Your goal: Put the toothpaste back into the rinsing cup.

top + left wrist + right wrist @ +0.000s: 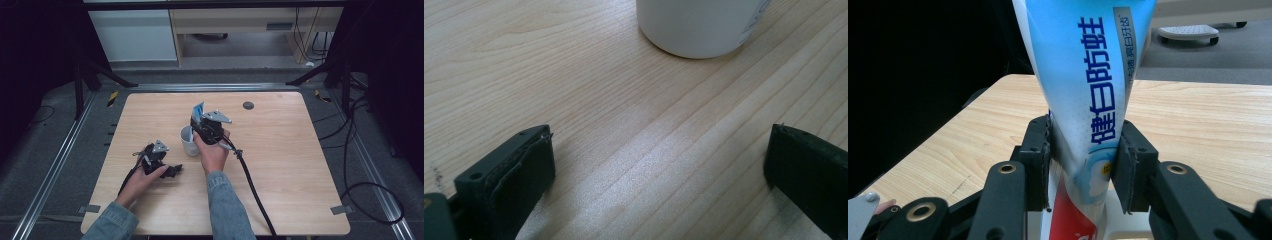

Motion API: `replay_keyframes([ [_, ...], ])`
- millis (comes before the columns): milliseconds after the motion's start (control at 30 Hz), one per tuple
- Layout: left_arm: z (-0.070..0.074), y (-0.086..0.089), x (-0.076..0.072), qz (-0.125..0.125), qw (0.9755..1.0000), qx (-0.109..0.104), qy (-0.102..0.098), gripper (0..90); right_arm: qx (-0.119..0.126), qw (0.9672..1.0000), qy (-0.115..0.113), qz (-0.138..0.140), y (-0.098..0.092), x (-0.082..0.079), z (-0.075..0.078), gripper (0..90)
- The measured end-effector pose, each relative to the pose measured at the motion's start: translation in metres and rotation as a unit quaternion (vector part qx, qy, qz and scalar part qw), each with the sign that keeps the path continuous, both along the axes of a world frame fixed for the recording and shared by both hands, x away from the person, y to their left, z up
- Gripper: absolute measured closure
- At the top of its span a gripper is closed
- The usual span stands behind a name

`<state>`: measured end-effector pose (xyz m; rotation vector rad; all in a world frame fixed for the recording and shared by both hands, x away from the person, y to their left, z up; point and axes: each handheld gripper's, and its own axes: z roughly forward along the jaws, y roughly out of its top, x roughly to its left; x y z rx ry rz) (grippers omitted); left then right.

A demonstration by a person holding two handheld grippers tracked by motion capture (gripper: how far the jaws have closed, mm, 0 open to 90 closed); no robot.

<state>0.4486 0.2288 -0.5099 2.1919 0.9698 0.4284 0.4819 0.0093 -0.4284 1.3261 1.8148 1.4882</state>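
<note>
While the right gripper [1083, 165] clamps a toothpaste tube [1088, 90] upright over the mug [189, 141] mid-tabletop [280, 165], the left gripper [659, 165] rests wide open nearer the left edge.

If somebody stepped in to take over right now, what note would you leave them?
Right tool: its pads lie against a blue toothpaste tube, held upright over the white mug; whether the pads still press is hard to tell.
Left tool: open, holding nothing, resting low on the wooden table to the left of the mug.
Done: the tube's lower end is at the mug's mouth.
Left: probably let go so the tube stands in the mug, then draw the right tool away. Watch that the mug does not tip.
</note>
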Motion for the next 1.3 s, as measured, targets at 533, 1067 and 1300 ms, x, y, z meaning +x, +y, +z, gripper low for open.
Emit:
replay_keyframes([
  [533, 0.000, 0.000, 0.000, 0.001, 1.0000, -0.001, 0.000, 0.0, -0.023, 0.9997, 0.007, -0.007, 0.000, 0.002, 0.004, 50.5],
  [1067, 0.000, 0.000, 0.000, 0.001, 1.0000, -0.002, -0.001, 0.0, -0.051, 0.9986, 0.008, -0.008, -0.001, -0.002, 0.015, 41.8],
  [1300, 0.000, 0.000, 0.000, 0.001, 1.0000, -0.002, -0.001, 0.0, -0.112, 0.9935, 0.014, -0.014, 0.003, -0.004, 0.026, 31.2],
])
